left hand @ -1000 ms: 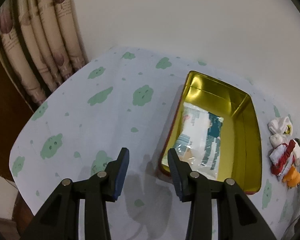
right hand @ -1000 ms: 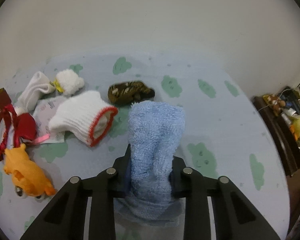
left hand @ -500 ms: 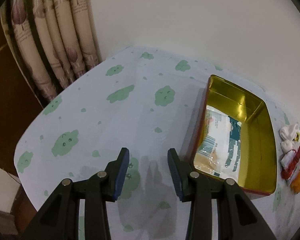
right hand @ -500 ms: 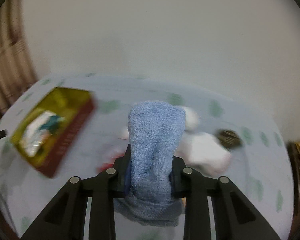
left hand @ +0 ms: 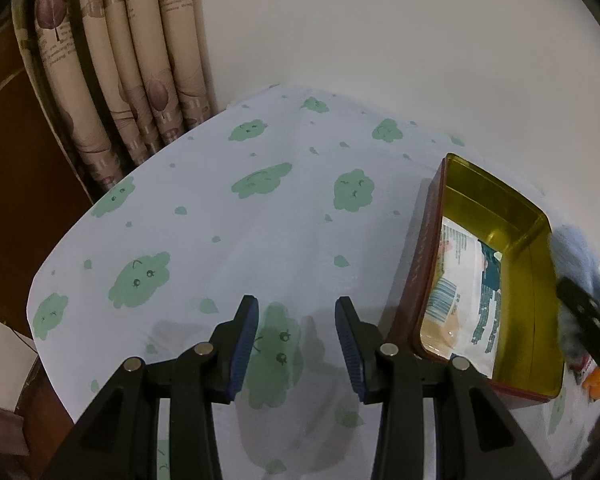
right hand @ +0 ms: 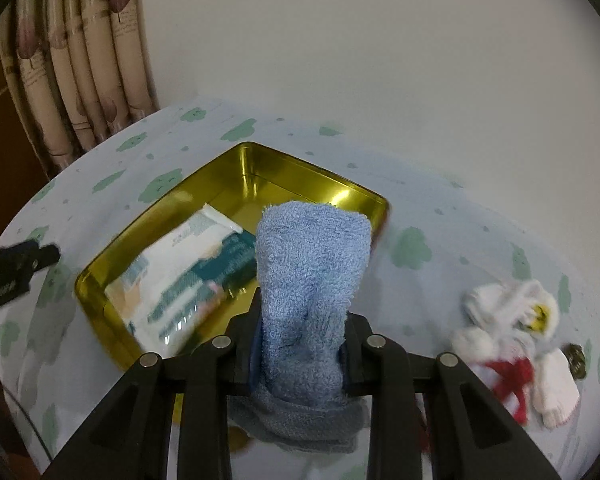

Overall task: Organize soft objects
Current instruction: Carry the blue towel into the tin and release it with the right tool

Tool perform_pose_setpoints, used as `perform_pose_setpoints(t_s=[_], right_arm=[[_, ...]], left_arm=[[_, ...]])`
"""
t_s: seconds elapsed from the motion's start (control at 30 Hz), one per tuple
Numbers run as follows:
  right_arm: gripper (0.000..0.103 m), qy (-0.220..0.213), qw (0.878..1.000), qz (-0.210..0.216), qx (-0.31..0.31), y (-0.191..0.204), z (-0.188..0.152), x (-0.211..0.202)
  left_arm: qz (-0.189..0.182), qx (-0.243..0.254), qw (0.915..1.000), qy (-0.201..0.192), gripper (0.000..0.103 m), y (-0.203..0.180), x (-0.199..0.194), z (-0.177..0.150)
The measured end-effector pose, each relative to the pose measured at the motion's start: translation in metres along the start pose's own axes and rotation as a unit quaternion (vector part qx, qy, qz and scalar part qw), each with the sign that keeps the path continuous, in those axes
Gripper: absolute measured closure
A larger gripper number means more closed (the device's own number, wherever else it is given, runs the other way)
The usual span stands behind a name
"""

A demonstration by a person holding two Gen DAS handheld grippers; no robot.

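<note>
Since a second ago the right gripper (right hand: 300,344) had swung away from the pile of soft toys to a spot above the tin (right hand: 340,192), and the tin had slid toward the right edge of the left wrist view. The right gripper was clamped on a blue towel (right hand: 312,264), a rolled bundle whose long axis ran along the fingers, its rounded end pointing forward over the tin's near corner and its loose end bunched behind the pads. The tin was gold inside, red outside, and lay on the bench (left hand: 284,240) with its long axis running away from the left gripper (left hand: 296,344); a printed packet (right hand: 180,276) lay flat in it. The left gripper hung over the cloud-print cloth just left of the tin, its jaws apart and holding nothing. White and red soft toys (right hand: 516,344) lay on the bench to the right of the tin, blurred
</note>
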State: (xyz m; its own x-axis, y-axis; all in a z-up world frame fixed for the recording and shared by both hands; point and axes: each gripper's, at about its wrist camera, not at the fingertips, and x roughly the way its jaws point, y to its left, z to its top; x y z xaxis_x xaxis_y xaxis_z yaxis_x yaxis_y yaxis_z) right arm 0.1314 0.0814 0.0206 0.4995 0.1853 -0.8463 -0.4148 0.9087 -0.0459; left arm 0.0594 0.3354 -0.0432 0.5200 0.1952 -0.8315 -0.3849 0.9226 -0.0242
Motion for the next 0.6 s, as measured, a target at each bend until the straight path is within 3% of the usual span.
perform_pose_setpoints(t_s=[0.37,0.53,0.6], right_arm=[[0.074,0.033,0.999,-0.017,-0.002,0.005,0.021,0.06],[0.069,0.039,0.999,-0.028,-0.006,0.007,0.025,0.072],[0.062,0.039,0.999,-0.026,-0.004,0.007,0.025,0.074]], left_arm=[[0.003,0.004,1.0,0.005,0.062,0.003,0.004,0.0],[0.001,0.006,1.0,0.006,0.062,0.002,0.005,0.001],[0.002,0.007,0.9999,0.007,0.062,0.002,0.005,0.0]])
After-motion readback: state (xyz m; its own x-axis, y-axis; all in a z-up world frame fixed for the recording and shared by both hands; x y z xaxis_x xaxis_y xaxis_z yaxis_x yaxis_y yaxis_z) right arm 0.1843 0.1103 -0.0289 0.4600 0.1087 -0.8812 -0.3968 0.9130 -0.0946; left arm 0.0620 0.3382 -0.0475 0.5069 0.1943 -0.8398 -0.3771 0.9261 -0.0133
